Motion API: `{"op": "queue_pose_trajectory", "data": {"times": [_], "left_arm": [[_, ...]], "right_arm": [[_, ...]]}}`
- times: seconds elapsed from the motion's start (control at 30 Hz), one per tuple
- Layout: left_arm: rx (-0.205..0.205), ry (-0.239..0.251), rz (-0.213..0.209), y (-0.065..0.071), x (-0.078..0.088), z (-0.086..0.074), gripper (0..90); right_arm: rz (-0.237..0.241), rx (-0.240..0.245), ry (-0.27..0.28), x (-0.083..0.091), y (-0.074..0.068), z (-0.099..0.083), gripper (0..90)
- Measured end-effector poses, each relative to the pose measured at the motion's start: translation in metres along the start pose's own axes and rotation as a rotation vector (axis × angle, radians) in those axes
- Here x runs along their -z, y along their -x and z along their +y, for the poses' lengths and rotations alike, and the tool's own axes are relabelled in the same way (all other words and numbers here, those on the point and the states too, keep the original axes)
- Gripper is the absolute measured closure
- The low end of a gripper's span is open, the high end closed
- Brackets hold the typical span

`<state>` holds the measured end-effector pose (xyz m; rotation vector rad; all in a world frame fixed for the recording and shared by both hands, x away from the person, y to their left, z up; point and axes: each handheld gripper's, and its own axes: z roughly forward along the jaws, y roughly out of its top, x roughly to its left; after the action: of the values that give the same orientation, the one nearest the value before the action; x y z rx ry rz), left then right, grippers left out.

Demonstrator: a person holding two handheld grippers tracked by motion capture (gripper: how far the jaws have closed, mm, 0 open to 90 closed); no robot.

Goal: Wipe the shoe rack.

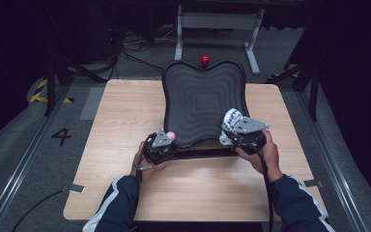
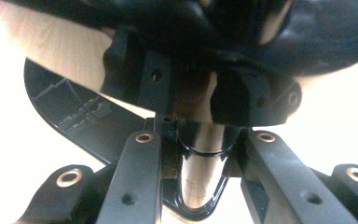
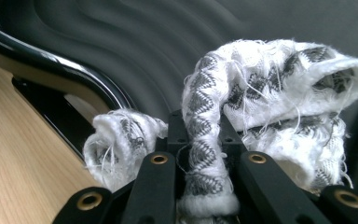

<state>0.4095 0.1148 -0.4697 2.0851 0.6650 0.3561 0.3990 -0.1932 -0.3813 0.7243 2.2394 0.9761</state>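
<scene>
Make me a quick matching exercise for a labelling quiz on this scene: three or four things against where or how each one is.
Things:
1. patterned cloth
2. red knob
3. black ridged board
4. left gripper

Places or states:
A. at the board's far top edge
B. propped up at a slant on the wooden table
C. pinched in the right gripper
D. shut on the board's lower frame, near-left corner

Pairs: 1-C, 2-A, 3-B, 4-D
</scene>
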Motion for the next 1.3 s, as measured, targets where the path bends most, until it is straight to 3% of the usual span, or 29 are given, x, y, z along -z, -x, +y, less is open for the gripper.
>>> {"op": "queue_pose_trajectory", "data": {"times": [0.23,0.33,0.5,0.73,0.87,0.93,1.17,1.3], "left_arm": [[-0.005,0.003,-0.006,-0.001,0.0,0.0,74.8],[-0.004,0.007,-0.007,-0.002,0.0,0.0,74.9],[-0.002,0.003,-0.017,-0.003,0.0,-0.001,74.8],[0.012,0.01,-0.022,-0.003,-0.001,-0.002,74.9],[0.017,0.009,-0.022,-0.003,-0.001,-0.002,74.9],[0.015,0.005,-0.017,-0.004,0.0,-0.002,74.9],[0.007,0.01,-0.016,-0.005,0.0,-0.003,74.9],[0.024,0.01,-0.026,-0.004,-0.001,-0.003,74.8]], "right_arm": [[0.033,0.064,-0.017,-0.02,-0.014,0.031,80.9],[0.09,0.085,-0.017,-0.03,-0.02,0.045,80.7],[0.212,0.064,-0.002,-0.046,-0.033,0.061,80.5],[0.271,0.105,0.006,-0.059,-0.06,0.077,80.5],[0.291,0.115,0.009,-0.064,-0.07,0.083,80.5],[0.278,0.124,0.006,-0.065,-0.073,0.085,80.6],[0.289,0.105,0.013,-0.066,-0.072,0.083,80.8],[0.288,0.088,0.02,-0.063,-0.064,0.079,80.8]]}}
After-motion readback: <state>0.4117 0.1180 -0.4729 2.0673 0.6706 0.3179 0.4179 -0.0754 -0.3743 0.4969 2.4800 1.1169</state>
